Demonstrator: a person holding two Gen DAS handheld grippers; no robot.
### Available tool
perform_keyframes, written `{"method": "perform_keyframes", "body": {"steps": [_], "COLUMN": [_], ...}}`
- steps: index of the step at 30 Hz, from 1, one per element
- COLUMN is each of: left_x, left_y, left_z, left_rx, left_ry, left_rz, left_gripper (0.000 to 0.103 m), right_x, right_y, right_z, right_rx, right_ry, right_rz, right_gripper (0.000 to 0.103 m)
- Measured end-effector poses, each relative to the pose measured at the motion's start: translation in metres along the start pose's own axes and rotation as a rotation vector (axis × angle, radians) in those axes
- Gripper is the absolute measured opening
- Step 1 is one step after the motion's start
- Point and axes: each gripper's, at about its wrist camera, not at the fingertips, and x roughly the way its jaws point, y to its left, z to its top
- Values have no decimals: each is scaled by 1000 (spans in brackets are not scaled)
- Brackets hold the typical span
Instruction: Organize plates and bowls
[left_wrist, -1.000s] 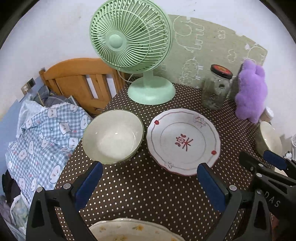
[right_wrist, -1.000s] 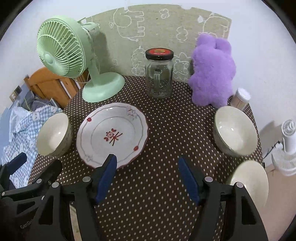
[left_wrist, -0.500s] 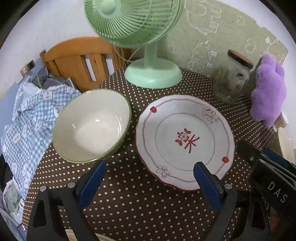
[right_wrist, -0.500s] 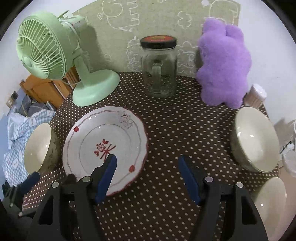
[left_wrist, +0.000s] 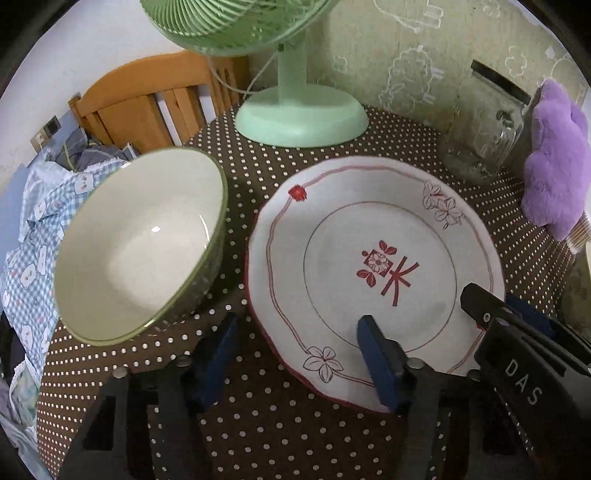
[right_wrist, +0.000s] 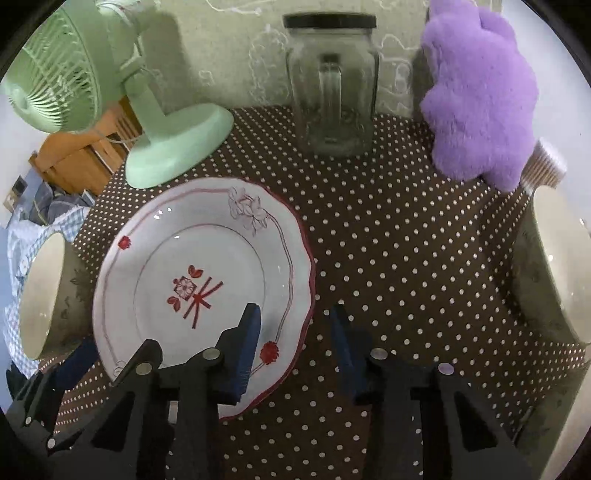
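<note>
Both grippers have neared the plate (left_wrist: 373, 266) on dotted, seemingly brown tablecloth (right_wrist: 399, 258)

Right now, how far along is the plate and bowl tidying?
Nothing looks stacked yet. Both grippers, left and right, are open, straddling opposite edges of the red-patterned plate. The green-rimmed bowl beside it and another bowl remain to be sorted.

Both tools, left (left_wrist: 299, 354) and right (right_wrist: 295, 347), now closer over the plate (left_wrist: 369, 258), jaws narrower.
</note>
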Motion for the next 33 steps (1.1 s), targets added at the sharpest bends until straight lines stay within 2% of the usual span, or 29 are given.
{"method": "perform_keyframes", "body": {"steps": [2,3,4,5,14,25,33], "left_x": [3,2,2,2,-8,-37,-33], "left_y": [0,0,-2,-3,-14,-41,-48], "left_z": [0,0,1,2,-7,-37,-46], "left_rx": [5,8,8,7,44,158,201], "left_ry": [2,-3,-8,-7,14,74,100], "left_rz": [-7,-2,11,24,9,-87,-81], "left_gripper": [54,49,47,46,45,45,47], "right_x": [4,5,6,6,-2,-33,-45], "right_y": [-1,0,2,4,-3,-39,-59], "right_z": [0,-1,0,0,-5,-39,-65], "right_rx": [1,-1,-3,-7,10,42,96], "right_ry": [7,9,12,15,26,49,84], "right_rz": [11,16,25,36,6,-30,-7], "right_gripper": [41,40,33,31,30,30,29]}}
